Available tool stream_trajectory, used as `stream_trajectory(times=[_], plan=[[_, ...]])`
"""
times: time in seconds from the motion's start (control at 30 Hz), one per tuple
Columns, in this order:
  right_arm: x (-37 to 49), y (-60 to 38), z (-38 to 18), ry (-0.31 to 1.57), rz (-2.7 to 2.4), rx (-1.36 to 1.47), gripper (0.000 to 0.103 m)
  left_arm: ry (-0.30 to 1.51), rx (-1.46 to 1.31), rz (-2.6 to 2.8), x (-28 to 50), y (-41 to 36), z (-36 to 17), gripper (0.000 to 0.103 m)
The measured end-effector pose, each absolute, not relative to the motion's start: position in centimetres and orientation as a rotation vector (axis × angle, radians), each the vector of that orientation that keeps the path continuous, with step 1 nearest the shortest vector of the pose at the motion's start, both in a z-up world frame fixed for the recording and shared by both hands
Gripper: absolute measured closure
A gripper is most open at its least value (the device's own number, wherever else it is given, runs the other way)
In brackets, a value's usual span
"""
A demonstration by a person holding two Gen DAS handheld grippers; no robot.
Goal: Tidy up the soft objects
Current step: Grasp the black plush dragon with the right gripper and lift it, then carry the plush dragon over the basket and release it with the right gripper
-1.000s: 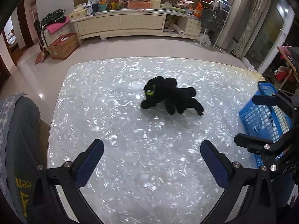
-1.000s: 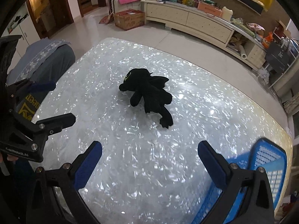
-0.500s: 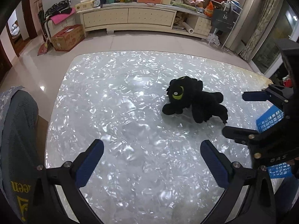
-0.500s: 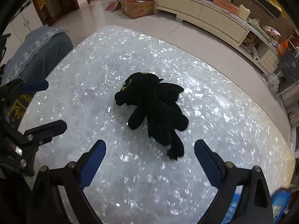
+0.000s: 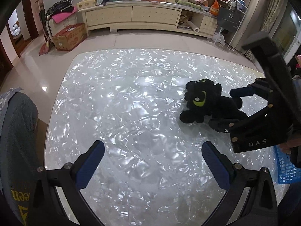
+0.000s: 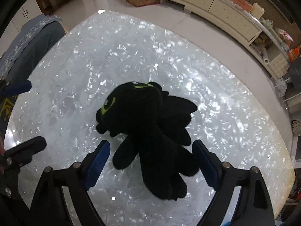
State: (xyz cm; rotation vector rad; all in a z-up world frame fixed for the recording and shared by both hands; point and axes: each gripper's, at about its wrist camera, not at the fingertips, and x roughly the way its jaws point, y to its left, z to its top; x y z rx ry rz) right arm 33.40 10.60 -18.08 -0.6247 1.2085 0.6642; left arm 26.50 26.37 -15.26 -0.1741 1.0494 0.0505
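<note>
Plush dragon (image 6: 150,131), black with green eyes, is lying flat on the shimmering pearl-white table (image 6: 131,56), wings spread and head pointing away from me. I am holding my right gripper (image 6: 151,162) low over it, jaws spread wide, and its blue pads (image 6: 97,162) are sitting on either side of the toy's hind body and tail; one front leg is reaching toward the left pad. The pads are not pressing the toy; a gap is showing on both sides.

In the left wrist view, my left gripper (image 5: 152,165) is hovering over bare tabletop, also wide apart and holding nothing. The same dragon (image 5: 207,103) is lying well ahead and to the right of it, with the right gripper (image 5: 223,109) straddling its rear half. A blue plastic basket (image 5: 286,167) is showing at the right edge of that view, partly hidden behind the right tool.

A grey-covered chair back (image 6: 32,47) is standing against the table's left side. Beyond the table, a long cream sideboard (image 5: 131,17) is running along the wall, piled with clutter, and a cardboard box (image 5: 69,37) is sitting on the tiled floor.
</note>
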Motion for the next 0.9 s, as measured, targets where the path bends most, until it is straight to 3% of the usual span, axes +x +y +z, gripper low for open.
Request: stream_trajectory(times=[0.33,0.9], plan=[[34.1,10.4,-19.8,1.215,0.635,-0.605,0.050,1.048,-0.139,0.064,27.2,26.3,-15.3,0.000],[23.7,3.4,-8.9,1.044,0.637,-0.567,0.054,0.958,-0.062,0.012,21.3,20.2,-7.3,0.000]])
